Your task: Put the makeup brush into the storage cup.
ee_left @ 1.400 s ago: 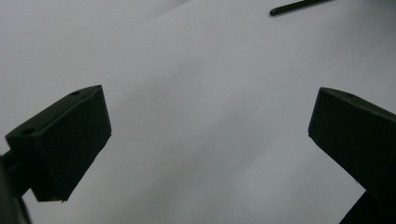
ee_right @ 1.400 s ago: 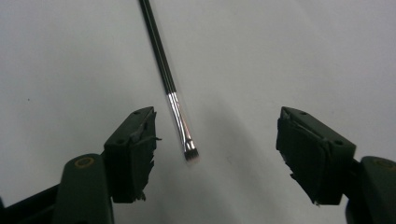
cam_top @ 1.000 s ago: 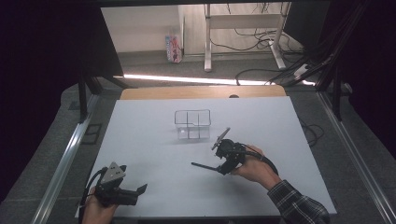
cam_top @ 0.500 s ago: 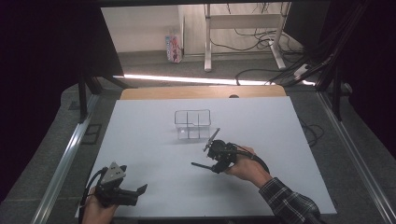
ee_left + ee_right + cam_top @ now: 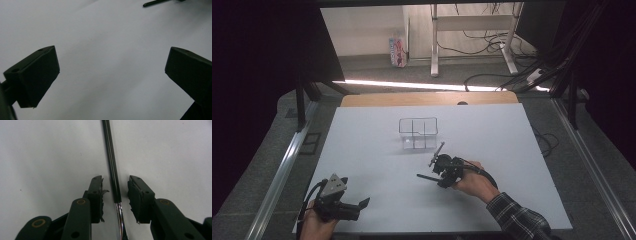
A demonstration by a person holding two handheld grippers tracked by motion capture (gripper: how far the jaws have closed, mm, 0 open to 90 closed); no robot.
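A thin black rod [image 5: 110, 150] with a chrome section lies on the white table [image 5: 362, 150]. My right gripper [image 5: 115, 180] straddles it where black meets chrome. Its jaws have just been closing, with a small gap still on each side of the rod. In the high view the right gripper [image 5: 438, 174] sits right of the table's middle, and the rod [image 5: 426, 177] sticks out to its left. My left gripper [image 5: 361, 207] rests at the front left, wide open, with bare table between its jaws [image 5: 111, 52]. The rod's tip [image 5: 156, 2] shows far off in the left gripper view.
A clear plastic box [image 5: 418, 133] with compartments stands on the table just behind the right gripper. A wooden strip [image 5: 427, 99] runs along the table's far edge. Metal rails [image 5: 287, 160] flank both sides, with cables on the floor beyond.
The right hand has slid a little left and lowered toward the table, and its jaws have narrowed around the rod. The left hand has stayed put.
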